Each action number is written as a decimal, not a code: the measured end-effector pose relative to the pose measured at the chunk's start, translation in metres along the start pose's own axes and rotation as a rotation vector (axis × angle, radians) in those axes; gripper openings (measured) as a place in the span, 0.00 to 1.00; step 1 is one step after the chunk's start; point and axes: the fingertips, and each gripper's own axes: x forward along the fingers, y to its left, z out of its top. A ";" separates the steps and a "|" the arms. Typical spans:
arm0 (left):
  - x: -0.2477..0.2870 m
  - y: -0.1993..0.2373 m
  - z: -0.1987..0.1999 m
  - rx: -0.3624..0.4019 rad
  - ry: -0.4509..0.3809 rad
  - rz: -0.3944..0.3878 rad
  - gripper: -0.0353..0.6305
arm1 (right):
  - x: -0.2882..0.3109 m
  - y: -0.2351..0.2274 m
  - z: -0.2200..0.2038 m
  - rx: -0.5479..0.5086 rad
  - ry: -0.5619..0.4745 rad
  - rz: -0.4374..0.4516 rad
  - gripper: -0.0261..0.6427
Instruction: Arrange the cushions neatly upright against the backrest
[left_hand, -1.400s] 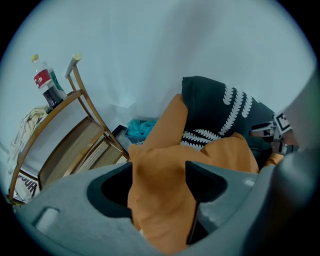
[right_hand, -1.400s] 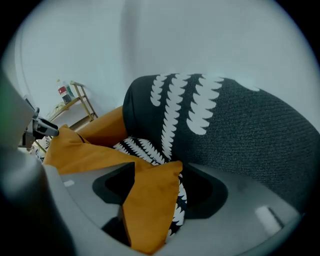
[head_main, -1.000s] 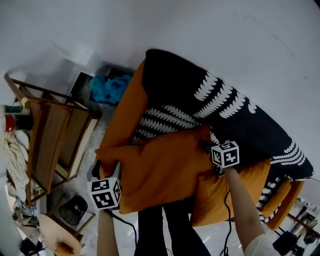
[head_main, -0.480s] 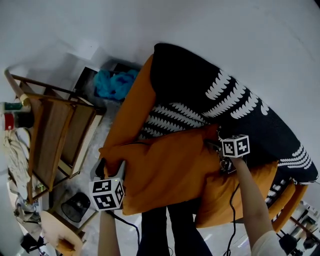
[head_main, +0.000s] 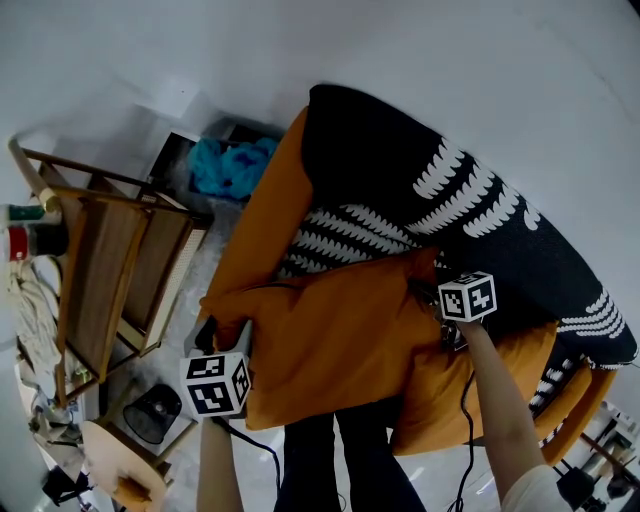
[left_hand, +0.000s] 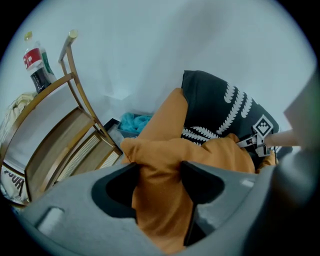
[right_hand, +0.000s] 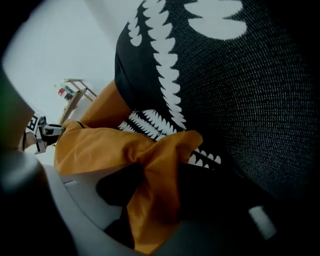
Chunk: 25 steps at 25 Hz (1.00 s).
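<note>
In the middle of the frame, the orange cushion (head_main: 335, 335) is lying on the sofa (head_main: 262, 220). The left claw (left_hand: 159, 175) and right claw (right_hand: 159, 176) are just closing on its corners; thin cloth could be slipping free.

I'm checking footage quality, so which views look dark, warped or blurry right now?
Head view: evenly lit and fairly sharp, though the sofa bows with lens distortion. Left gripper view: round fisheye with black corners, cushion clear. Right gripper view: darkest, the black throw fills it, near foreground blurred.
</note>
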 end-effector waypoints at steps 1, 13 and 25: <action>0.000 -0.001 0.000 0.002 0.004 0.000 0.48 | -0.001 0.001 -0.001 -0.016 -0.001 -0.019 0.39; -0.018 -0.013 -0.005 0.022 0.029 0.005 0.32 | -0.048 0.027 -0.003 -0.095 -0.128 -0.134 0.20; -0.072 -0.061 0.050 0.207 -0.126 -0.069 0.27 | -0.173 0.046 -0.022 -0.009 -0.378 -0.254 0.17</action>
